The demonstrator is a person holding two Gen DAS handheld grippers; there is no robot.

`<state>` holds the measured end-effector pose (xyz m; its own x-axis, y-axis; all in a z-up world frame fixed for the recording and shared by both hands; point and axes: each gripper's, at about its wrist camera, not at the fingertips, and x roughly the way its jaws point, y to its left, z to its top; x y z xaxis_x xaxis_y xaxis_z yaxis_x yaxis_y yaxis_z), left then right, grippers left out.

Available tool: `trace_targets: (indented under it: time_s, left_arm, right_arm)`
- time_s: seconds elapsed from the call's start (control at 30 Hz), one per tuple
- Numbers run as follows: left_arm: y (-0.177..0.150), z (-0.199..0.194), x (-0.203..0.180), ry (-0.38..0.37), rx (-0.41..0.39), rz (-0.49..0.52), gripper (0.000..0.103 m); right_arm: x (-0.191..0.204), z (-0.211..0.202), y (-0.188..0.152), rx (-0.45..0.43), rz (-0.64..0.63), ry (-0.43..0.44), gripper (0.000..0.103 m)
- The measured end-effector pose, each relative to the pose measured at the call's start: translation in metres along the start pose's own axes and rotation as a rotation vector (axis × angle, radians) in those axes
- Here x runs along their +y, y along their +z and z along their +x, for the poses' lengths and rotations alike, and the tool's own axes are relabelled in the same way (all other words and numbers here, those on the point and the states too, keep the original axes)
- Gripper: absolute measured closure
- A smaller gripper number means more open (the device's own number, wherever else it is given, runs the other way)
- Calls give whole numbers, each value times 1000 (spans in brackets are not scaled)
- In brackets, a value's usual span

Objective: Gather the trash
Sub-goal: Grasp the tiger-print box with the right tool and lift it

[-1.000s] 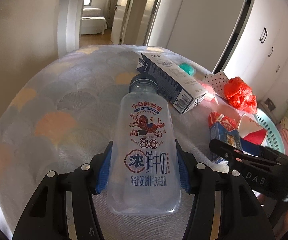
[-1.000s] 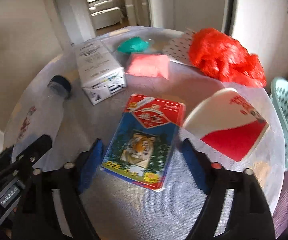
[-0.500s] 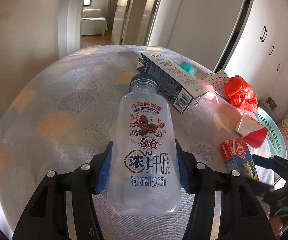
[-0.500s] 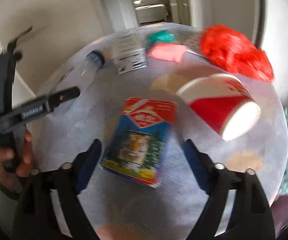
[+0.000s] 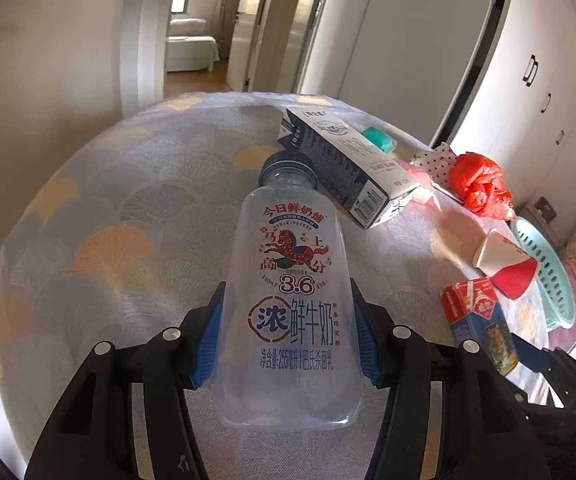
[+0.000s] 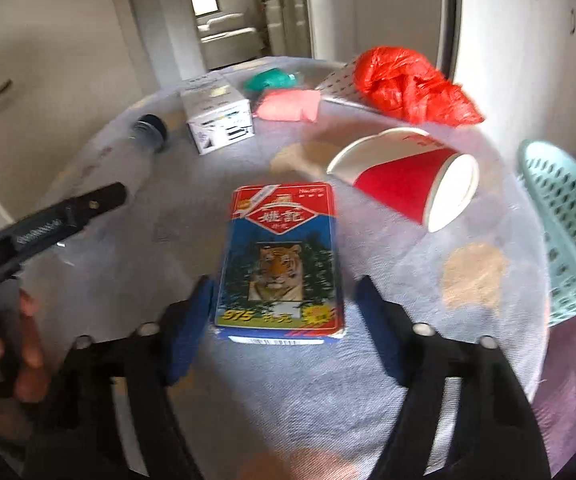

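A clear plastic milk bottle (image 5: 292, 300) with a dark cap lies on the patterned tablecloth; my left gripper (image 5: 286, 338) is shut on its lower body, pads touching both sides. A blue tiger-print card box (image 6: 280, 264) lies flat on the cloth between the open fingers of my right gripper (image 6: 284, 316), with a gap on each side. The box also shows in the left wrist view (image 5: 478, 320). A red and white paper cup (image 6: 408, 180) lies on its side just beyond it.
A white and navy carton (image 5: 348, 164), a teal object (image 6: 270, 78), a pink packet (image 6: 288, 104), dotted paper (image 5: 434, 160) and a crumpled red bag (image 6: 412, 86) lie at the far side. A teal perforated basket (image 6: 568, 220) sits off the table's right edge.
My right gripper has swung right and drawn back, so the tiger box now sits squarely between its fingers. The paper cup has rolled over, its mouth now facing right. The left gripper and bottle stayed put.
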<state>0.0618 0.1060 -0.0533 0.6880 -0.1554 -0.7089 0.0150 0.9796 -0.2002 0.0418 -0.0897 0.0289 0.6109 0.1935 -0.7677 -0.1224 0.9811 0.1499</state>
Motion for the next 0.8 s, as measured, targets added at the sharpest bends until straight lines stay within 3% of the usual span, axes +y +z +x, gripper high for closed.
trace_targets:
  time_s: [0.1,0.2,0.33,0.47,0.6,0.8]
  left_arm:
    - [-1,-6,-2,0,-13,-7,49]
    - [-6,-16,-2,-25,-24,-33,49]
    - [-5,-36,-9,-33,-71,-39,49]
    - [6,-58,-29,-95,-134,-32,49]
    - [22,-70,-70,-191,-170,15,49]
    - [45,-61,-160,-330,-142,134,49]
  right_arm:
    - [3,0,0,-9,-26,-10,46]
    - [2,-8,1,-27,-43,38,46]
    - [-6,-35,10,-122,-41,75,46]
    - [-31,-64,21,-215,1,67,46]
    - [-76,-86,27,-274,84,37,46]
    - [-159,-111,36,-338,232,-76,46]
